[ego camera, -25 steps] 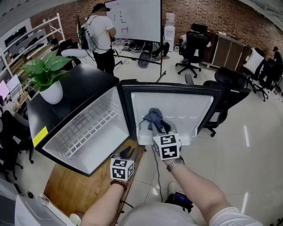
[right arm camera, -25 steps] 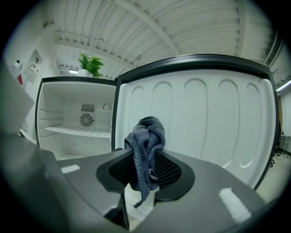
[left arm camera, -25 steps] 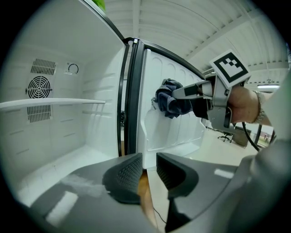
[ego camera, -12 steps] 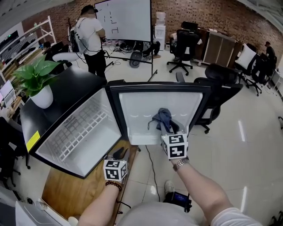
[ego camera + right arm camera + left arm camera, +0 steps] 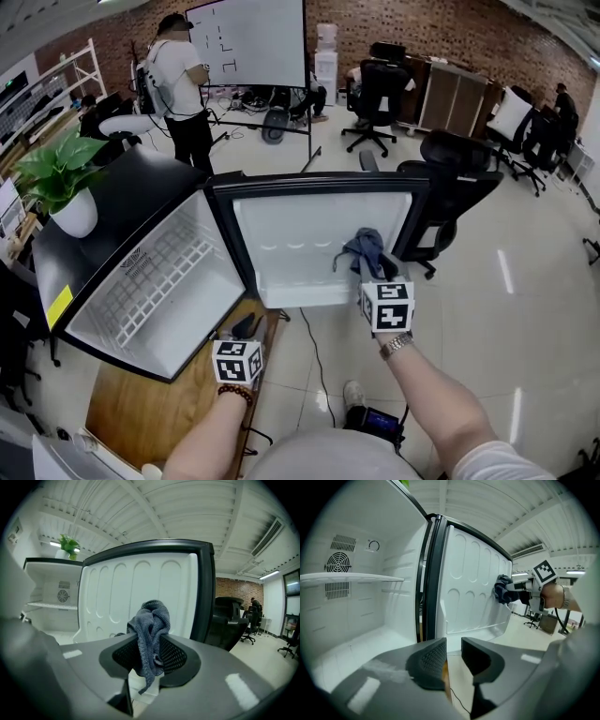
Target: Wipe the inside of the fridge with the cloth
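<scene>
- Writing: a yellow label point(image 5: 58, 305) sits on the fridge's point(image 5: 141, 192) front edge, print too small to read.
- The whiteboard point(image 5: 248, 37) at the back carries black line marks, not legible as words.
- The gripper cubes show black-and-white square patterns and no letters.
- No brand mark can be made out on the fridge or the door point(image 5: 300, 225).
- Cloth point(image 5: 151, 620): grey, bunched, clamped between the jaws of the right gripper point(image 5: 149, 654), with a tail hanging below them. It sits against the door's white liner, near the free right edge and above the bottom ledge point(image 5: 305, 296).
- Left gripper point(image 5: 453, 656): jaws a narrow gap apart, nothing between them. It is held low by the fridge's lower front corner, over the wooden table point(image 5: 141, 412).
- Interior: 1 wire shelf point(image 5: 155, 277), with a fan grille point(image 5: 337, 563) and a dial point(image 5: 373, 545) on the back wall.
- A plant point(image 5: 58, 173) stands on top of the fridge.
- Edges: the door is swung wide, and its black rim runs just beside an office chair point(image 5: 450, 183) on the right.
- Room: there is open tiled floor point(image 5: 525, 309) right of the door.
- A cable point(image 5: 314, 352) trails on the floor below the door.
- A person point(image 5: 178, 80) stands by the whiteboard, well apart.
</scene>
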Motion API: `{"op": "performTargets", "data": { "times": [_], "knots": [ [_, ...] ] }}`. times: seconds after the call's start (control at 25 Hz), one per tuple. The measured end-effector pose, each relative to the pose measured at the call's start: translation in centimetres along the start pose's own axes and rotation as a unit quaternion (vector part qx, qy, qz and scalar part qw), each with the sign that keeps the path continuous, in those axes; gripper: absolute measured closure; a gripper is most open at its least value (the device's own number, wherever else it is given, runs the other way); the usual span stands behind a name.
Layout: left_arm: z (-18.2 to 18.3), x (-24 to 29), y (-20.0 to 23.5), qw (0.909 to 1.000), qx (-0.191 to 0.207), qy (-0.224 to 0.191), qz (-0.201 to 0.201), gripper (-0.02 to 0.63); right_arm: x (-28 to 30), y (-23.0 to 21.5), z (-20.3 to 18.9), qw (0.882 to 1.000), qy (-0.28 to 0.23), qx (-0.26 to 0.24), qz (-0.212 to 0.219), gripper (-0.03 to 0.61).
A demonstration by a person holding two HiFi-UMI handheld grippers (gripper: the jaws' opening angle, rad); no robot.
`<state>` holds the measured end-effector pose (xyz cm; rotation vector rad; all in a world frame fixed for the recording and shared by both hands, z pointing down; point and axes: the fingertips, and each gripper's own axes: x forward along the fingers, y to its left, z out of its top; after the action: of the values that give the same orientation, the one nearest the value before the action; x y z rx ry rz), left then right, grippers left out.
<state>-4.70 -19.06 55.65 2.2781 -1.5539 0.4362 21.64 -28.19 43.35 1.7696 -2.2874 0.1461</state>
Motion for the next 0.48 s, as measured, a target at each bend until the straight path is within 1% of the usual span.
{"op": "performTargets", "data": {
  "times": [0.32, 0.48],
  "knots": [
    [0.4, 0.3, -0.6, 1.0000, 0.003, -0.001, 0.000, 0.515, -0.8, -2.9, -0.3, 1.000, 0.000, 0.003, -0.023, 0.459],
    [0.4, 0.2, -0.7, 1.0000, 0.003, -0.002, 0.000, 0.515, -1.2, -3.2, -0.3, 1.000, -0.001, 0.006, -0.024, 0.459]
  ]
}}
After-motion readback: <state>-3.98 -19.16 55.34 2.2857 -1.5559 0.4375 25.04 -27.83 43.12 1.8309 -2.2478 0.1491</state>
